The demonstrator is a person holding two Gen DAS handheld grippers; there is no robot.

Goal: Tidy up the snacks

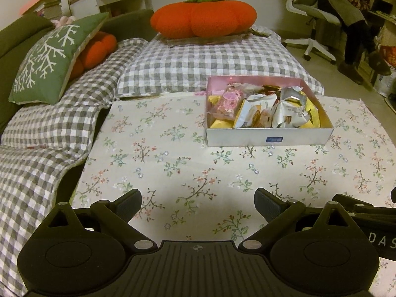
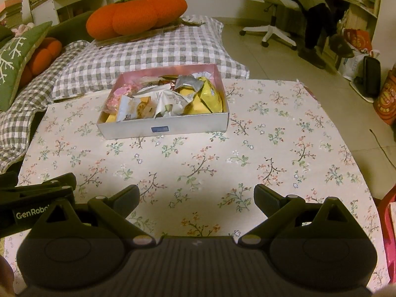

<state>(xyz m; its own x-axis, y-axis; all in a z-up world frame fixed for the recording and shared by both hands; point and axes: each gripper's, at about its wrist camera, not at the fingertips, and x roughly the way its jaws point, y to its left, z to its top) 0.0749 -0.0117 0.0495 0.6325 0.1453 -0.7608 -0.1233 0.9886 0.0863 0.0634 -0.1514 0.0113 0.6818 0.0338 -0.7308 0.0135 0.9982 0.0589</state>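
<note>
A counter [image 1: 173, 153] covered by a floral cloth [image 2: 222, 148] is seen from both wrist views, with a sofa draped in grey-and-white check fabric [image 1: 188, 61] just behind and to the left of it. On the checked fabric a large orange pumpkin-shaped cushion [image 1: 203, 18] is rested on a flat board, and a green cushion with a white branch pattern [image 1: 49, 57] is propped against a smaller orange cushion [image 1: 96, 49]. A white swivel chair [image 1: 311, 19] is stood on the tiled floor to the right. Toward the far edge of the counter a shallow rectangular box [image 1: 269, 137] is placed, pink inside, silver-grey on its near wall, with a small blue label there. The box is filled with loosely heaped snack packets [image 2: 163, 99]: a pink-patterned clear bag [image 1: 229, 102] at the left, white and cream wrappers [image 1: 255, 113] in the middle, crumpled silver foil [image 1: 292, 96] above them, and yellow packets [image 2: 208, 96] at the right and underneath. No snacks are seen on the cloth outside the box. The left gripper [image 1: 198, 204] is held low over the near part of the counter, well apart from the box, its jaws spread wide and nothing held. The right gripper [image 2: 196, 196] is held alongside it, jaws likewise spread wide and empty.
</note>
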